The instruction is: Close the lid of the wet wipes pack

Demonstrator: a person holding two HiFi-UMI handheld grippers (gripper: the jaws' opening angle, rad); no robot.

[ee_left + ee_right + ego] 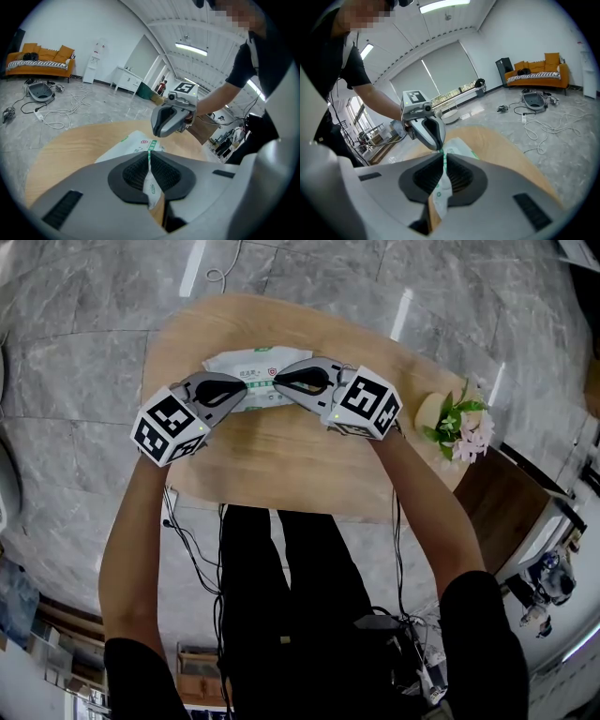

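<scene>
A white wet wipes pack (246,365) with green print lies flat at the far side of a round wooden table (281,456). Both grippers meet over its near edge. My left gripper (242,390) is shut on a thin white strip of the pack (133,143), which shows between the closed pads (138,171). From the other side my right gripper (279,383) is shut on the same edge of the pack (458,146). Each sees the other: the right gripper (171,119) and the left gripper (426,130). The lid is hidden by the grippers.
A small pot of pink flowers (461,427) and a pale round object (429,411) stand at the table's right edge. A lower wooden surface (506,498) lies to the right. Cables (56,117) trail on the grey floor, and an orange sofa (536,72) stands by the wall.
</scene>
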